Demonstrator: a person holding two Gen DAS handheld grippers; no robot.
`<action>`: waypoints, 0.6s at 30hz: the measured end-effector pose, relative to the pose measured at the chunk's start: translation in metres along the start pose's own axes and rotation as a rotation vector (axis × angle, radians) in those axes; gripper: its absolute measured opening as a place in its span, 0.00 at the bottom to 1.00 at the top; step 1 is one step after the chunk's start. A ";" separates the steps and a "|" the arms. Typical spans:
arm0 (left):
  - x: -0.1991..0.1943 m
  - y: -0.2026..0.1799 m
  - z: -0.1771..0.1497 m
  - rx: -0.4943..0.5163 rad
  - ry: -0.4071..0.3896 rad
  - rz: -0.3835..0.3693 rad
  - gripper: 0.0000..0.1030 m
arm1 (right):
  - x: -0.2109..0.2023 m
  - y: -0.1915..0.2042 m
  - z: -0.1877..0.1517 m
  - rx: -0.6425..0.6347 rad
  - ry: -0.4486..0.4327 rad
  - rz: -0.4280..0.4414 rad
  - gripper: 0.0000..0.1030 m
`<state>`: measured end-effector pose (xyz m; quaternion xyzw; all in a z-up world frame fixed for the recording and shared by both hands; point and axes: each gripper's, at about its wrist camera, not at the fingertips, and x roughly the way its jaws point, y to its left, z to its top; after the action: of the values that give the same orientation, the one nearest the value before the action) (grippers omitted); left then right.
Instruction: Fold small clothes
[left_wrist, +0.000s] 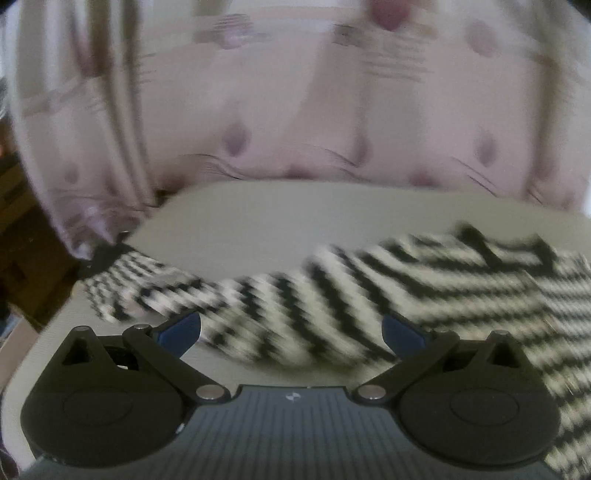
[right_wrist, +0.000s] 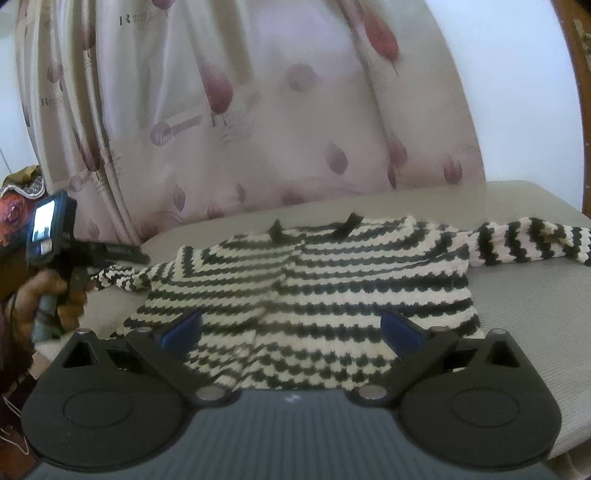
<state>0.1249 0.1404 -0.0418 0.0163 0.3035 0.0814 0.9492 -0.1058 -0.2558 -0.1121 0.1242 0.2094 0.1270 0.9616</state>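
A small black-and-white striped knit sweater (right_wrist: 306, 280) lies flat on a grey table (right_wrist: 517, 302), sleeves spread left and right. My right gripper (right_wrist: 291, 332) is open, its blue pads over the sweater's lower hem. My left gripper (left_wrist: 291, 332) is open over the sweater's left sleeve (left_wrist: 280, 306), which is blurred in the left wrist view. The left gripper also shows in the right wrist view (right_wrist: 122, 253), held by a hand at the left sleeve's end.
A pink curtain (right_wrist: 258, 110) with tulip prints hangs right behind the table. The table's left edge (left_wrist: 55, 317) drops to a dark floor area. A white wall (right_wrist: 517, 92) stands at the right.
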 end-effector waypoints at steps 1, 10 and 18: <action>0.009 0.018 0.010 -0.030 -0.006 0.023 1.00 | 0.002 0.000 -0.001 -0.001 0.006 -0.001 1.00; 0.124 0.162 0.076 -0.207 0.195 0.103 0.81 | 0.021 0.000 -0.008 0.005 0.063 -0.005 1.00; 0.191 0.194 0.082 -0.219 0.401 0.174 0.73 | 0.039 -0.004 -0.011 0.017 0.119 -0.020 1.00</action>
<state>0.2973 0.3647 -0.0686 -0.0773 0.4726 0.1971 0.8555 -0.0753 -0.2465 -0.1372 0.1226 0.2684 0.1227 0.9476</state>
